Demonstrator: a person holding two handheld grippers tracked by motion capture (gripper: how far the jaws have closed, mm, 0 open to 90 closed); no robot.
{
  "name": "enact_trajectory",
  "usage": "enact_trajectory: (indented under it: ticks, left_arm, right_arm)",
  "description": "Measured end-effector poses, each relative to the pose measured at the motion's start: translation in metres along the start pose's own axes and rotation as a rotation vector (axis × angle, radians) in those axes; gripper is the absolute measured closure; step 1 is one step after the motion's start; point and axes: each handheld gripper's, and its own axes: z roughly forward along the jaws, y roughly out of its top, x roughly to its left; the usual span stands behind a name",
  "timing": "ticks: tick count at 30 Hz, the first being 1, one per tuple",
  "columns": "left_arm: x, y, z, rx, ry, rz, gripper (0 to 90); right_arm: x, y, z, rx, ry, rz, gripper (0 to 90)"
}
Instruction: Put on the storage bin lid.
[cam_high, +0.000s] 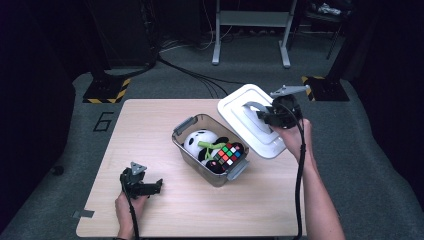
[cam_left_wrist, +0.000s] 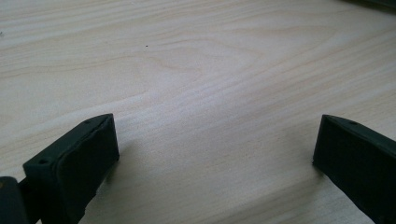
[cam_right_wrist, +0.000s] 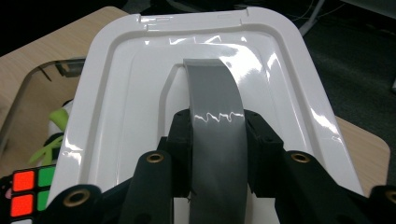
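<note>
Two grippers are seen over a pale wooden worktop (cam_high: 165, 215). Nearest the person, the left gripper (cam_high: 156, 187) is held low over the bare wood at the front left; in the left gripper view its black jaws stand wide apart with nothing between them, and only wood grain lies ahead of them.

Farther in, at the middle of the worktop, a clear grey-tinted plastic storage box with grey clip handles (cam_high: 192, 150) is found standing open. Inside it a black-and-white plush panda (cam_high: 199, 140) is laid, with a thin green piece (cam_high: 209, 146) across it, and a multicoloured puzzle cube (cam_high: 229, 154) is propped against the panda toward the right end of the box.

Beyond and to the right of the box, a white rectangular plastic lid with a grey arched carry handle (cam_high: 239, 111) is held up off the box, tilted, with its lower edge just over the box's right end and its far edge reaching past the worktop's back edge. The right gripper (cam_right_wrist: 218, 149) is closed on the lid's grey handle (cam_right_wrist: 214, 112); in the right gripper view the handle strap is pinched between the two black jaws, and the cube's red and green squares are seen at the lower left below the lid's rim.
</note>
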Motion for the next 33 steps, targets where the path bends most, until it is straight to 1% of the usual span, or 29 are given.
enact_trajectory:
  ticks: [2, 3, 4, 6, 7, 8, 9, 10, 11, 13, 14, 15, 17, 18, 19, 22, 25, 26, 27, 28, 30, 33]
  left_arm:
    - [0.001, 0.000, 0.000, 0.000, 0.004, 0.013, 0.0]
    - [0.000, 0.000, 0.000, -0.001, 0.004, 0.011, 0.0]
    - [0.001, 0.000, -0.001, 0.009, 0.002, 0.023, 0.0]
    - [0.001, 0.000, -0.001, 0.015, -0.001, 0.024, 0.0]
    - [0.001, 0.000, -0.001, 0.009, 0.003, 0.022, 0.0]
    - [0.000, 0.000, 0.000, -0.002, 0.004, 0.008, 0.0]
    - [0.000, 0.000, 0.000, -0.005, 0.004, 0.002, 0.0]
    - [0.000, 0.000, 0.000, 0.002, 0.001, 0.006, 0.0]
    - [0.000, 0.000, 0.000, -0.002, 0.002, 0.003, 0.0]
    - [0.000, 0.000, 0.000, -0.002, 0.000, 0.001, 0.0]
    - [0.000, 0.000, 0.000, -0.002, -0.001, -0.001, 0.0]
    - [0.000, 0.000, 0.000, 0.000, 0.000, 0.001, 0.0]
    - [0.000, 0.000, 0.000, -0.003, 0.002, 0.000, 0.0]
    - [0.000, 0.000, 0.000, 0.001, 0.000, -0.005, 0.0]
    - [0.001, 0.000, -0.001, 0.013, -0.002, 0.015, 0.0]
    - [0.000, 0.000, -0.001, 0.012, -0.004, 0.005, 0.0]
    - [0.000, 0.000, -0.001, 0.013, -0.005, 0.004, 0.0]
    - [0.001, 0.000, -0.001, 0.014, -0.004, 0.013, 0.0]
    - [0.000, 0.000, -0.001, 0.008, -0.003, 0.008, 0.0]
    - [-0.001, 0.000, 0.000, -0.002, -0.001, -0.007, 0.0]
    - [0.000, 0.000, -0.001, 0.006, -0.001, 0.006, 0.0]
    - [0.000, 0.000, 0.000, -0.001, 0.000, 0.000, 0.0]
  right_arm:
    - [0.007, 0.003, 0.004, 0.006, 0.023, -0.008, 66.6]
    - [0.010, 0.005, 0.007, 0.009, 0.039, -0.007, 66.6]
    - [0.013, 0.007, 0.011, 0.014, 0.050, -0.012, 66.6]
    - [0.021, 0.011, 0.017, 0.027, 0.058, -0.010, 66.6]
    - [0.025, 0.012, 0.020, 0.030, 0.067, -0.014, 66.6]
    - [0.029, 0.014, 0.023, 0.036, 0.080, -0.007, 66.6]
    - [0.034, 0.016, 0.026, 0.043, 0.091, -0.011, 66.6]
    - [0.038, 0.018, 0.030, 0.049, 0.101, -0.031, 66.6]
    - [0.044, 0.020, 0.034, 0.059, 0.107, -0.027, 66.6]
    - [0.053, 0.024, 0.041, 0.076, 0.127, -0.037, 66.6]
    - [0.058, 0.026, 0.045, 0.085, 0.134, -0.032, 66.6]
    - [0.061, 0.027, 0.049, 0.091, 0.139, -0.045, 66.5]
    - [0.069, 0.030, 0.056, 0.118, 0.151, -0.051, 66.6]
    - [0.072, 0.031, 0.059, 0.127, 0.155, -0.056, 66.6]
    - [0.075, 0.032, 0.062, 0.132, 0.158, -0.061, 66.6]
    - [0.083, 0.036, 0.071, 0.149, 0.172, -0.074, 66.6]
    - [0.092, 0.037, 0.081, 0.171, 0.173, -0.092, 66.6]
    - [0.094, 0.037, 0.084, 0.181, 0.175, -0.084, 66.6]
    - [0.094, 0.037, 0.087, 0.189, 0.178, -0.095, 66.6]
    - [0.096, 0.037, 0.090, 0.196, 0.174, -0.089, 66.6]
    - [0.099, 0.035, 0.096, 0.219, 0.177, -0.077, 66.5]
    - [0.105, 0.033, 0.104, 0.242, 0.183, -0.077, 66.5]
